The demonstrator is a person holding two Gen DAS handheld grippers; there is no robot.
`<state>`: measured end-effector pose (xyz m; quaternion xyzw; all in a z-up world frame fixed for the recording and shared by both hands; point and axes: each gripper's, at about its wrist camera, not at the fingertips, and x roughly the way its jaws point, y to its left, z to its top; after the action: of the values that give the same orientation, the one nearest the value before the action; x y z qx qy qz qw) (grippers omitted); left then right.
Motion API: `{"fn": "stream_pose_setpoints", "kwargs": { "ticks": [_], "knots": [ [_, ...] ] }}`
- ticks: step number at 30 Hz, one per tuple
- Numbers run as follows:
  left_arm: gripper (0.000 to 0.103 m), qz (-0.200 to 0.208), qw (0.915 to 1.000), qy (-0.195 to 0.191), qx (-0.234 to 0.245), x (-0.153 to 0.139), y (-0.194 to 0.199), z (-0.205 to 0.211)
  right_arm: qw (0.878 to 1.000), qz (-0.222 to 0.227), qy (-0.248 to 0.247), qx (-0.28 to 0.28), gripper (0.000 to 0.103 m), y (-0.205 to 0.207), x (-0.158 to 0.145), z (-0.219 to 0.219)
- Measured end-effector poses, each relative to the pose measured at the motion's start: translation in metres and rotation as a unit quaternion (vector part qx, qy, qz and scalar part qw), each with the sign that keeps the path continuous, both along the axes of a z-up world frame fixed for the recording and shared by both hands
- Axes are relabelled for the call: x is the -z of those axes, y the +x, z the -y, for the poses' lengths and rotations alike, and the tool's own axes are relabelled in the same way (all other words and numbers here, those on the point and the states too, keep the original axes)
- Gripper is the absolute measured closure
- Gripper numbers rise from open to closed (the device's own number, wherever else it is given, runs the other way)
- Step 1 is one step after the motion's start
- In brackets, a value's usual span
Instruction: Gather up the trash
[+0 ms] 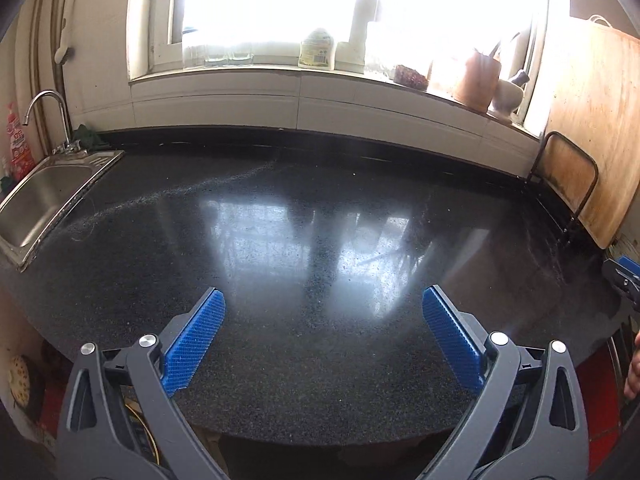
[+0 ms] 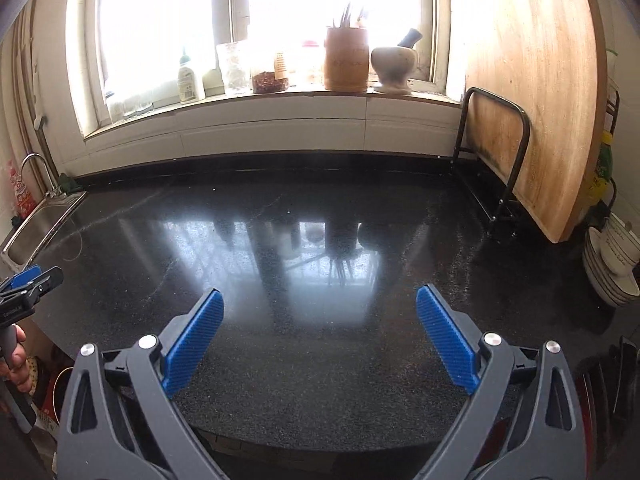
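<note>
Jaws are standing wide apart on both tools: the left gripper (image 1: 324, 300) and the right gripper (image 2: 320, 300) are each hovering over the near edge of the black speckled countertop (image 2: 320, 360), holding nothing. I cannot make out any trash on its glossy surface. A steel sink (image 1: 44, 192) is sitting at the left end, a big wooden cutting board (image 2: 532, 100) is leaning at the right, and 1 mortar with pestle (image 2: 394, 62) is resting on the windowsill.
</note>
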<state>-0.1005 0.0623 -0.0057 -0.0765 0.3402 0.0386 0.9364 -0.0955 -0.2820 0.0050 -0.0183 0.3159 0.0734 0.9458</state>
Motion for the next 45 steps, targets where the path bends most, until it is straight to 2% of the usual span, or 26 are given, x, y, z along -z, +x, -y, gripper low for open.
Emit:
{"fn": "stream_pose_setpoints", "kwargs": {
  "ticks": [14,45],
  "knots": [
    [0.007,-0.005,0.9999,0.015,0.003,-0.006,-0.005,0.003,1.0,0.004,0.0,-0.005,0.009,-0.001,-0.004,0.0],
    [0.007,-0.007,0.9998,0.018,0.008,-0.003,-0.017,-0.006,1.0,0.006,-0.003,-0.006,0.009,-0.014,-0.006,-0.006]
  ]
}}
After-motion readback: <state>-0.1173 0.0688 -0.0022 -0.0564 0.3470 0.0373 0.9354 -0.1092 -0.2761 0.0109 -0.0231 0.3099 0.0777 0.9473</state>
